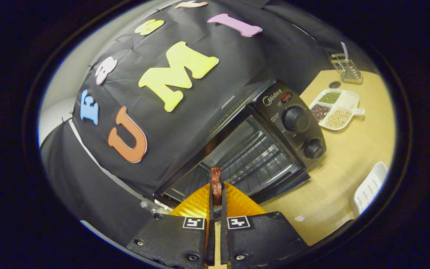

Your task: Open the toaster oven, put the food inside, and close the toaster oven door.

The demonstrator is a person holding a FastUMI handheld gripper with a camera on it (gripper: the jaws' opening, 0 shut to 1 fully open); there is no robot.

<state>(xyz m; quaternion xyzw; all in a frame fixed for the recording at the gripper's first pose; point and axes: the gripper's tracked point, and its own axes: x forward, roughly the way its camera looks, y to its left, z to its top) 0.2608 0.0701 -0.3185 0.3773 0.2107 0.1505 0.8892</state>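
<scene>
The gripper [217, 194] is pinching the food [216, 183] tight between both fingers, right in front of the open toaster oven [259, 149], so push it straight in onto the rack without bumping anything.

You have a dark reddish-brown piece of food [216, 184] standing upright, pinched between the fingertips of your gripper [217, 194], which close on it. Just beyond it stands the black toaster oven [259, 145], door open, its wire rack visible inside and two round knobs on its panel.
</scene>
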